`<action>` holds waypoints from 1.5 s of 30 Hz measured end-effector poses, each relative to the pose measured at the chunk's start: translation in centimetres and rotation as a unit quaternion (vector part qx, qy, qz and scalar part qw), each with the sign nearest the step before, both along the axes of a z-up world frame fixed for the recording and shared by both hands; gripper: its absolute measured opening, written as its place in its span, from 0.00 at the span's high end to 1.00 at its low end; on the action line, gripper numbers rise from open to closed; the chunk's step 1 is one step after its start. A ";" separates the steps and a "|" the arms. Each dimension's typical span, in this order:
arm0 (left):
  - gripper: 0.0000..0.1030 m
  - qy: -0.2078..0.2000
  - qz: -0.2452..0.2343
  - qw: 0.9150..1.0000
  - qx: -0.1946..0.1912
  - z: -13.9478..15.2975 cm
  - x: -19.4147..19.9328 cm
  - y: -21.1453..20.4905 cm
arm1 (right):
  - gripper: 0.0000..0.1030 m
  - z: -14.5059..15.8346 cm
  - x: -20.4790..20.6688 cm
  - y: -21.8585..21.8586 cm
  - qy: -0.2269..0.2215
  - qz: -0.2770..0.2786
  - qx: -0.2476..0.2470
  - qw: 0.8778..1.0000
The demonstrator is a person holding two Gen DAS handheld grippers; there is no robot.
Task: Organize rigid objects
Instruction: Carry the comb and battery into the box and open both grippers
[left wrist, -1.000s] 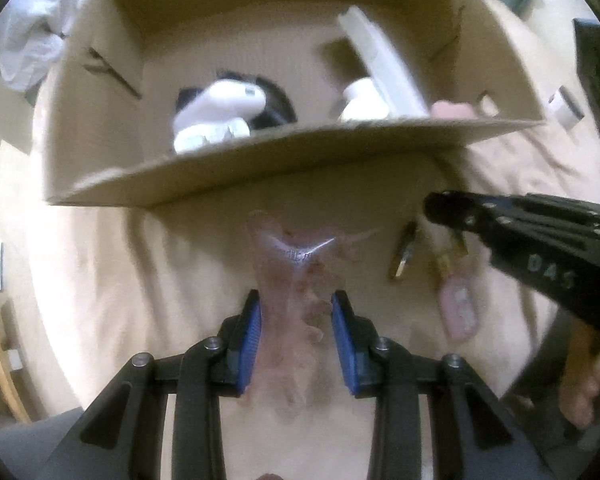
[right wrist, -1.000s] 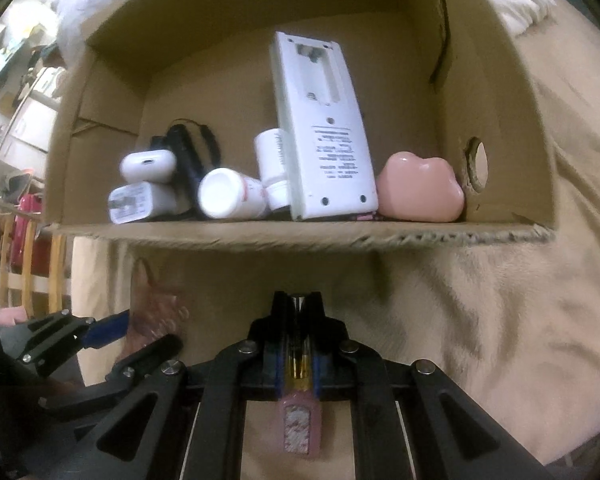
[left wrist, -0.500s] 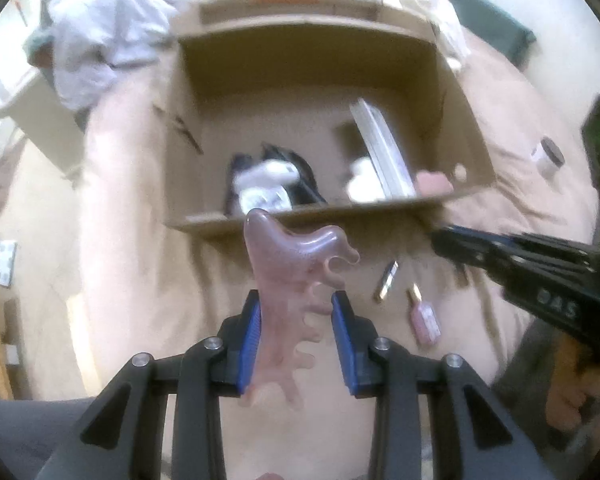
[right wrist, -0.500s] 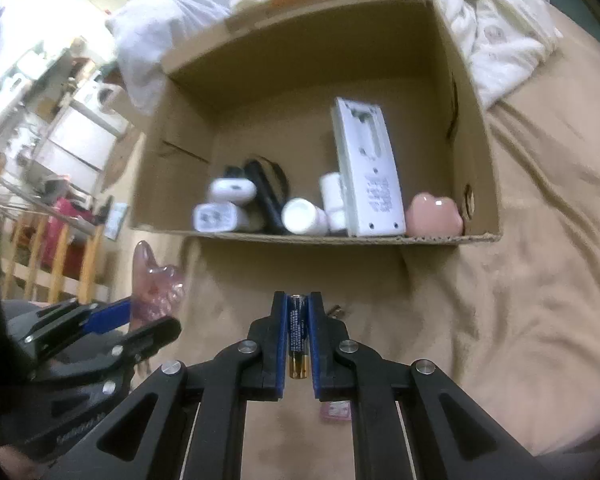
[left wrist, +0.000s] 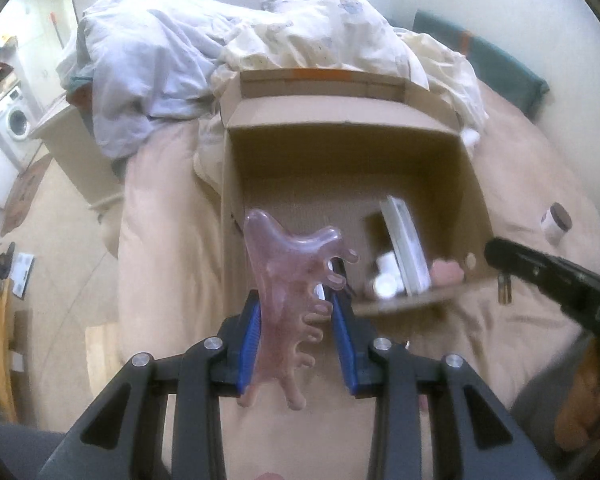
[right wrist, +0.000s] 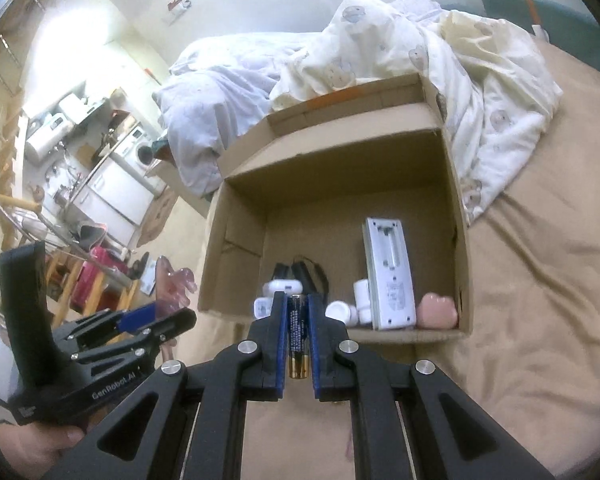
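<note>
Fingertips of the left gripper (left wrist: 296, 340) pinch a translucent pink comb-shaped scraper (left wrist: 290, 276) between 2 blue pads, its prongs pointing right and its broad head rising past the near-left corner of the cardboard box (left wrist: 342, 148). Both fingers of the right gripper (right wrist: 299, 336) press together on a battery (right wrist: 298, 332), black with a gold end, held lengthwise between the pads.

Seen from the right wrist, the box sits open-topped on a tan blanket (right wrist: 540, 300), its far flap folded back against rumpled white bedding (right wrist: 440, 60). Its near wall edge runs just beyond the battery's tip. Inside, things crowd the near wall: a white remote (right wrist: 388, 276) lying face down toward the right, a pink rounded piece (right wrist: 438, 310) in the near-right corner, small white bottles (right wrist: 354, 308) just left of the remote, and white chargers with a black cable (right wrist: 300, 276) farther left. All of the far half of the box floor lies bare.

From the left wrist, a dark-capped white jar (left wrist: 556, 222) stands on the blanket outside the right wall, well apart from the box. Open blanket spreads right of the box; on the left the bed edge drops to the floor.
</note>
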State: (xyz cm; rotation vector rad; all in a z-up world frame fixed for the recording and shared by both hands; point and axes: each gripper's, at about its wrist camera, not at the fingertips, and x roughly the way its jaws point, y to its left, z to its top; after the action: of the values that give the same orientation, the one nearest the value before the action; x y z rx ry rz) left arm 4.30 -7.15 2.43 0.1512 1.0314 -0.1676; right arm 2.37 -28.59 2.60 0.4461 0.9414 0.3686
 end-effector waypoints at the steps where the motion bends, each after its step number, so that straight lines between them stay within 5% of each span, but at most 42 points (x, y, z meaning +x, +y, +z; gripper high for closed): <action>1: 0.70 -0.003 -0.001 1.000 0.002 0.1 0.3 -0.1 | 0.89 -0.1 0.3 0.1 -0.001 0.001 -0.002 1.000; 7: 0.70 -0.013 -0.011 1.000 0.008 0.3 2.8 -0.9 | 0.89 0.1 2.5 0.1 0.000 0.006 -0.036 0.999; 21: 0.70 0.010 0.001 1.000 0.020 -5.6 8.0 -0.6 | 0.90 -5.1 7.4 0.2 0.050 0.002 -0.072 0.996; 45: 0.70 0.044 0.019 0.998 0.039 -8.6 8.3 -0.5 | 0.89 -7.9 8.2 -0.1 0.096 -0.016 -0.099 0.990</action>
State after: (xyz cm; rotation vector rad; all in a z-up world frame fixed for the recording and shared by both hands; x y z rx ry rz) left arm 12.60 -7.61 -6.20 0.1973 1.1279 -0.0999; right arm 10.60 -28.68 -5.34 0.3189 1.1456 0.2025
